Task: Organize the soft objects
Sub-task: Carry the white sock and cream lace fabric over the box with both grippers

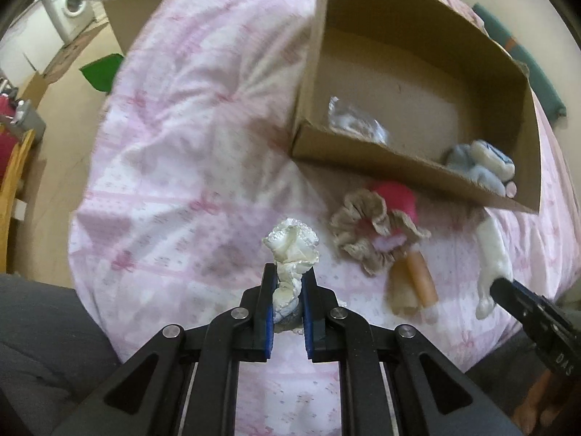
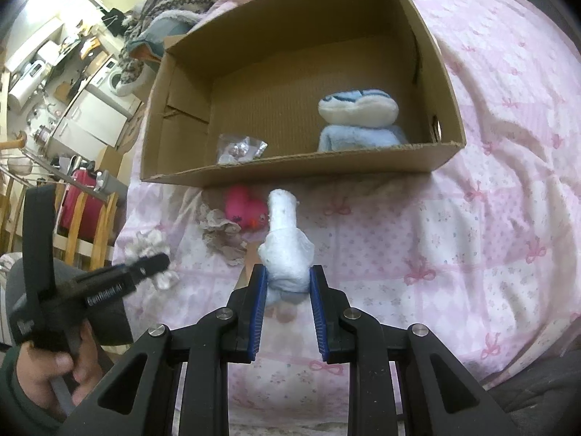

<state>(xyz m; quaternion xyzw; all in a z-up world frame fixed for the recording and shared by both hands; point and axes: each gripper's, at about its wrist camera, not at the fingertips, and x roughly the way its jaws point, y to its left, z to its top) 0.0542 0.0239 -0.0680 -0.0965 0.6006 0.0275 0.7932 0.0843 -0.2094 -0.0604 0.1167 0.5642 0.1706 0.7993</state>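
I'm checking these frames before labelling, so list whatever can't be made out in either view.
- Clear crinkled plastic packet in the brown cardboard box: contents too small and glary, both views.
- Pale blue plush toy: lower part hidden by the box's front wall.
- Peach tube-shaped item: motion-blurred in the left view; in the right view, hidden behind the white fluffy toy.
- Pink plush toy: partly covered by the beige ruffled scrunchie.

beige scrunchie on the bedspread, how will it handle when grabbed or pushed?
Likely floppy: the beige scrunchie is a ruffled fabric ring lying slumped beside the pink toy. Probably light for its size and not fragile, being gathered cloth. It should not roll; pushed, it would more likely bunch up or drag on the wrinkled bedspread, though a pinch anywhere on the ruffle should hold.
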